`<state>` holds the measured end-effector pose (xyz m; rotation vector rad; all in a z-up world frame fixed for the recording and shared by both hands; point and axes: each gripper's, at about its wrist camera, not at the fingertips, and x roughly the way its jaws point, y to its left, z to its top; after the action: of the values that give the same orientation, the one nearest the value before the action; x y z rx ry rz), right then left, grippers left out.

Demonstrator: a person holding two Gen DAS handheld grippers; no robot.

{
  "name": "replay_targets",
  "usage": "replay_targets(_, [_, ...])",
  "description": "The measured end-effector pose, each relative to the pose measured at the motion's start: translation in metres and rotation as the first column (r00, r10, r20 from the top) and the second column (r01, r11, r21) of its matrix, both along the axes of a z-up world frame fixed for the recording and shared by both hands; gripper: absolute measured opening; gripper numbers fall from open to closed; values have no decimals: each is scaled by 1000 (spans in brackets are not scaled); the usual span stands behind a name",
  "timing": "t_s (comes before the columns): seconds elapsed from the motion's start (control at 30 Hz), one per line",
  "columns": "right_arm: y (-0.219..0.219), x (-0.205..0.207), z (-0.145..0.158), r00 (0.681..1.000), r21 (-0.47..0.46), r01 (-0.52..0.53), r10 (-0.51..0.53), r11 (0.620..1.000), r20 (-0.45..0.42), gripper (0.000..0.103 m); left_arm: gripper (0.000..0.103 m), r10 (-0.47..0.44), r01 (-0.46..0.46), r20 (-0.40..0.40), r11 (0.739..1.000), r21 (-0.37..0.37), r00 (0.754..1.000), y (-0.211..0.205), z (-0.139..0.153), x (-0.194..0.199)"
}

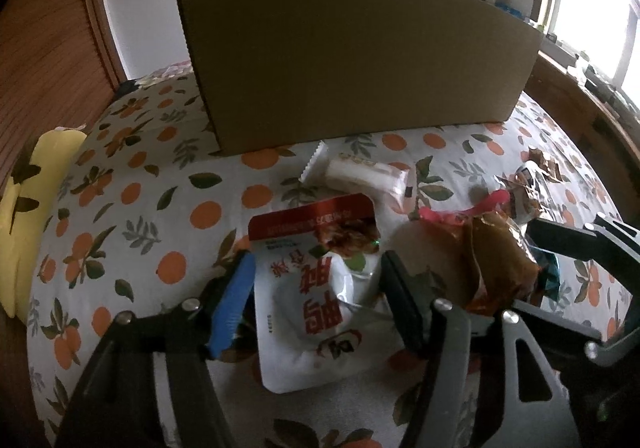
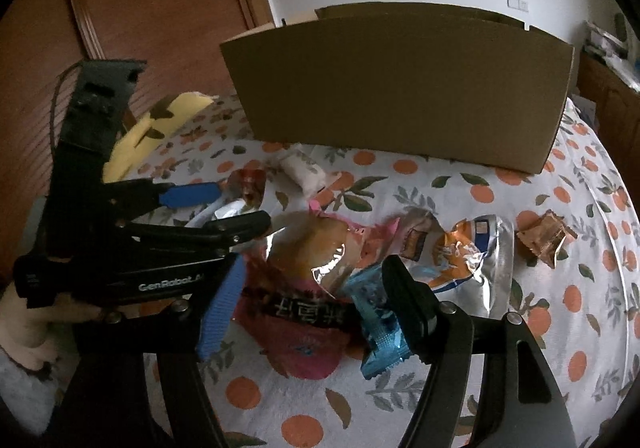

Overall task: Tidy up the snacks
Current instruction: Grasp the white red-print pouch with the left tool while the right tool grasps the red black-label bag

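Observation:
My left gripper (image 1: 316,272) is open, its jaws on either side of a white and red snack pouch (image 1: 320,296) lying on the orange-print bedsheet. My right gripper (image 2: 312,284) is open around a pink bread packet (image 2: 308,288), with a blue wrapper (image 2: 380,324) by its right finger. A brown cardboard box (image 1: 356,63) stands behind the snacks, also in the right wrist view (image 2: 400,87). A white wrapped cake (image 1: 368,171) lies in front of the box. A silver and orange pouch (image 2: 468,252) and a small brown wrapper (image 2: 544,240) lie to the right.
A yellow plush toy (image 1: 32,199) lies at the bed's left edge. A wooden door (image 2: 152,7) stands behind on the left. A window sill with small items (image 1: 592,75) runs along the right. The left gripper shows in the right wrist view (image 2: 208,207).

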<state>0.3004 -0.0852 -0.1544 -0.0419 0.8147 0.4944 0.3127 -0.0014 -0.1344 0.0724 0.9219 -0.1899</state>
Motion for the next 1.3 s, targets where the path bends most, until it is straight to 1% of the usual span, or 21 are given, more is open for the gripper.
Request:
replay_targets(0.13, [8, 5, -4, 999, -29, -27, 26, 999, -18, 73, 65, -19, 19, 1, 1000, -14, 1000, 1, 1, -1])
replay_targets(0.17, [11, 7, -5, 999, -41, -35, 34, 999, -23, 73, 62, -18, 18, 3, 1000, -20, 1000, 2, 1, -2])
replay_targets(0.3, [16, 16, -8, 999, -78, -41, 39, 996, -27, 73, 58, -5, 6, 11, 999, -52, 1000, 7, 2, -2])
replay_targets(0.37, [19, 20, -10, 998, -84, -57, 53, 995, -46, 73, 48, -17, 18, 18, 998, -61, 1000, 6, 2, -4])
replay_targets(0.43, [23, 24, -12, 997, -100, -69, 64, 993, -50, 73, 44, -18, 20, 25, 998, -66, 1000, 5, 3, -6])
replay_targets(0.5, [24, 28, -14, 994, -92, -85, 79, 992, -70, 74, 42, -11, 13, 31, 997, -73, 999, 7, 4, -7])
replay_targets(0.63, [26, 29, -15, 993, -106, -100, 93, 989, -66, 74, 40, -11, 15, 34, 994, -112, 999, 11, 5, -9])
replay_targets(0.67, [27, 28, -15, 993, -108, -103, 97, 989, -63, 72, 39, -13, 18, 35, 992, -124, 999, 13, 6, -10])
replay_targets(0.7, [28, 27, -14, 993, -111, -111, 105, 988, -59, 65, 38, -15, 20, 36, 990, -137, 999, 14, 6, -10])
replay_targets(0.73, [29, 25, -14, 993, -117, -111, 106, 987, -47, 54, 37, -15, 20, 36, 989, -149, 999, 16, 7, -11])
replay_targets(0.77, [28, 23, -14, 995, -124, -102, 98, 987, -36, 50, 36, -16, 22, 37, 987, -159, 999, 18, 7, -12])
replay_targets(0.87, [25, 20, -12, 995, -104, -98, 96, 990, -23, 47, 35, -17, 23, 36, 984, -179, 999, 21, 8, -15])
replay_targets(0.93, [21, 17, -9, 996, -98, -93, 92, 991, -13, 42, 35, -23, 30, 38, 983, -179, 999, 21, 8, -17])
replay_targets(1.2, [12, 8, -1, 996, -53, -82, 83, 995, 12, 39, 33, -21, 31, 43, 974, -223, 999, 24, 13, -26])
replay_targets(1.3, [10, 5, 3, 996, -38, -83, 84, 996, 21, 37, 32, -30, 40, 51, 973, -226, 998, 22, 17, -29])
